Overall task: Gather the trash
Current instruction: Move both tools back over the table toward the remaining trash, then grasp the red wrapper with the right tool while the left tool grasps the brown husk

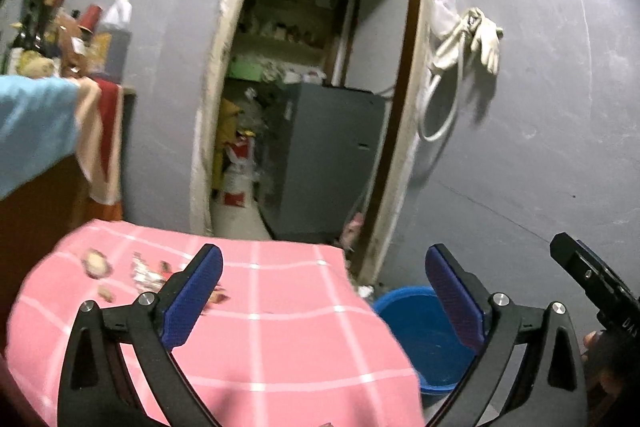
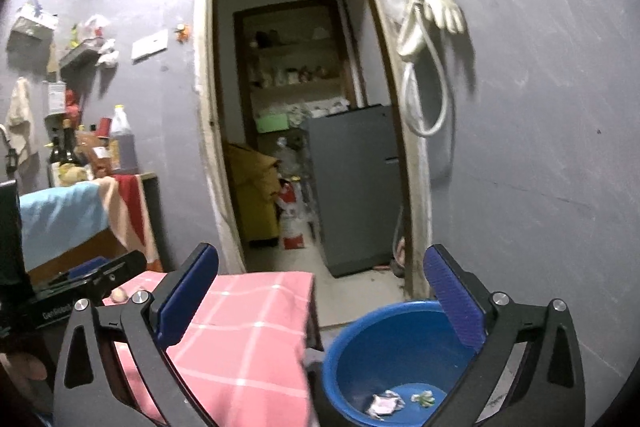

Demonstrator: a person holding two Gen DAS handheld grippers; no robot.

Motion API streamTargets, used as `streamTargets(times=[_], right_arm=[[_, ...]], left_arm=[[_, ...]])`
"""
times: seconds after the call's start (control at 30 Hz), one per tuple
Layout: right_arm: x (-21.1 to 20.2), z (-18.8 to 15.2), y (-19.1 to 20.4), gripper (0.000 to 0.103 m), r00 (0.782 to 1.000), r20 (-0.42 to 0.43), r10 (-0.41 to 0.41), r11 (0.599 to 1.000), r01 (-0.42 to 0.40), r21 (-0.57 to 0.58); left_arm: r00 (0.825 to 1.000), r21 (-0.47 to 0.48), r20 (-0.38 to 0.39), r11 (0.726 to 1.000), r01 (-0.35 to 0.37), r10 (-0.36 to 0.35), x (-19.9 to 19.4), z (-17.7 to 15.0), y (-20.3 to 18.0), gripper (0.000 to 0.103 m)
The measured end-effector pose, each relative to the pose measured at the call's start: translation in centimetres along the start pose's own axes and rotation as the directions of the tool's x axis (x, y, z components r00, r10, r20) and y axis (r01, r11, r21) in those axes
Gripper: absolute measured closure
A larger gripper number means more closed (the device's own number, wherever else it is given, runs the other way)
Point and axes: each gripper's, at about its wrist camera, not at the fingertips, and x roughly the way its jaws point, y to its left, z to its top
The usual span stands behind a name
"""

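Left tool [image 1: 324,291] stood with fingers wide apart, nothing between the blue pads, hovering above the table [image 1: 280,347] with its pink checked cloth. Right tool [image 2: 320,295] likewise spread wide and empty, over the gap between the table edge and the blue bucket [image 2: 360,367] on the floor. Trash scraps [image 1: 148,277] lay scattered on the cloth's far left part. Two crumpled pieces [image 2: 386,403] rested at the bucket's bottom.

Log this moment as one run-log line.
left hand-held gripper: open, empty | right hand-held gripper: open, empty | blue bucket: two wrappers inside | pink checked tablecloth: scraps left
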Motion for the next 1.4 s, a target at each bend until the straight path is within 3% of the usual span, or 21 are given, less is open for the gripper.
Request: streamTargets(times=[0.27, 0.63, 0.9, 1.3, 1.37, 1.4], right_arm=[[0.0, -0.1, 5.0, 0.000, 0.996, 0.022, 0.081, 0.997, -0.080, -0.018], [2.8, -1.8, 12.0, 0.000, 0.978, -0.046, 0.204, 0.976, -0.207, -0.066], [6.2, -3.4, 15.4, 0.000, 0.953, -0.129, 0.275, 0.952, -0.288, -0.099], [12.5, -6.3, 17.7, 0.000, 0.914, -0.288, 0.284, 0.934, -0.332, -0.131], [13.7, -6.8, 18.0, 0.004, 0.906, -0.319, 0.278, 0.934, -0.333, -0.131], [14.3, -7.0, 18.1, 0.004, 0.900, -0.339, 0.272, 0.934, -0.332, -0.133]], left_arm=[[0.993, 0.017, 0.056, 0.995, -0.103, 0.102, -4.2, -0.3, 4.0, 0.003], [0.969, 0.023, 0.052, 0.970, -0.243, 0.242, -7.0, -2.0, 10.6, 0.003], [0.954, -0.005, 0.010, 0.954, -0.299, 0.299, -6.3, -2.9, 14.9, 0.003], [0.943, -0.014, -0.105, 0.948, -0.319, 0.316, -1.5, -3.7, 18.3, 0.004], [0.940, -0.011, -0.136, 0.948, -0.319, 0.314, -0.5, -3.9, 18.6, 0.009], [0.938, -0.010, -0.157, 0.949, -0.315, 0.310, 0.1, -4.1, 18.9, 0.017]])
